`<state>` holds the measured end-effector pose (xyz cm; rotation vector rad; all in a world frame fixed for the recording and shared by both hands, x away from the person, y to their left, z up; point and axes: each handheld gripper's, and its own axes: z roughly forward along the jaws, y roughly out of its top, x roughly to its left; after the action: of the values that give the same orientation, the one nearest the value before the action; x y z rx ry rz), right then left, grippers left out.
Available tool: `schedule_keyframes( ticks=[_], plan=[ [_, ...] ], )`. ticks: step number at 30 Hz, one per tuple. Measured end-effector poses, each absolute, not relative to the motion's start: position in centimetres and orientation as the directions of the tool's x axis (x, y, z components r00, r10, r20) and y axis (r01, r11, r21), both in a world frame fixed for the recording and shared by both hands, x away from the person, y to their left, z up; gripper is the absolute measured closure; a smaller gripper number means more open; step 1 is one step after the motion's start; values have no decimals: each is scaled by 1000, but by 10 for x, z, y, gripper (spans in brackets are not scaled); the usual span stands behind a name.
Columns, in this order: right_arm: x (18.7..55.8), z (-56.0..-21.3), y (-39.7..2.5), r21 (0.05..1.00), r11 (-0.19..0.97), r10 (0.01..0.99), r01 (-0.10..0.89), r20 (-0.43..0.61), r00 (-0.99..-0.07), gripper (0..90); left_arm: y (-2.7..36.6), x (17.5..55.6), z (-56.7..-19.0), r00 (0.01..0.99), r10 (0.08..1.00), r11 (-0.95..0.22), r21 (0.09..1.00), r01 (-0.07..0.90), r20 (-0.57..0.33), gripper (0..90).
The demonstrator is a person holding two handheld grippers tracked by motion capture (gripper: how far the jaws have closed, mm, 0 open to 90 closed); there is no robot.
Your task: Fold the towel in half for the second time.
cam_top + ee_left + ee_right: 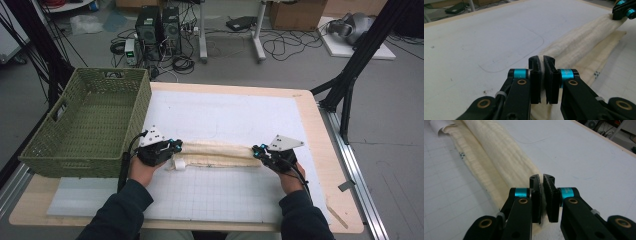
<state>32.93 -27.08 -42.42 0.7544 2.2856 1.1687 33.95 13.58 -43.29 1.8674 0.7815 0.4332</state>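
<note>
— Starting with the big things?

— Spreading across most of the view: the table (320, 130), pale wood at its rim, carrying a white gridded mat (225, 192). Sitting on the left end, partly over the mat's corner: a green woven basket (87, 125), its near wall hanging close to the table's front-left edge.

— And the cloth?

— Lying across the middle of the mat as a long cream towel (217, 152), folded into a narrow band running left to right, with a small white tag curling out at its left end.

— Hand-held grippers?

— Gripping at both ends. Left hand-held gripper (172, 146) pinching the towel's left end, jaws nearly together with only a thin fold of cloth between them, as seen in the left gripper view (541, 77). Right hand-held gripper (260, 151) clamping the right end the same way, jaws all but closed on the fabric in the right gripper view (542, 196). Also showing far off at the top right of the left gripper view, sitting on the towel's other end.

— Room to move?

— Lying open beyond the towel: a wide bare stretch of mat toward the far edge. Nearer the person, bare grid up to the sleeves. On the left, crowding close: the basket, just beside the left hand. On the right, leaving some bare mat and wood before the table's edge.
</note>
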Motion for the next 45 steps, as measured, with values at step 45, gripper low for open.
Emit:
schedule_keyframes(
  ticks=[45],
  plan=[
    [336,-442,-225,777,433,704,456,24,-709,654,103,350,-444,726,686,-414,802,430,-35,739]
  ],
)
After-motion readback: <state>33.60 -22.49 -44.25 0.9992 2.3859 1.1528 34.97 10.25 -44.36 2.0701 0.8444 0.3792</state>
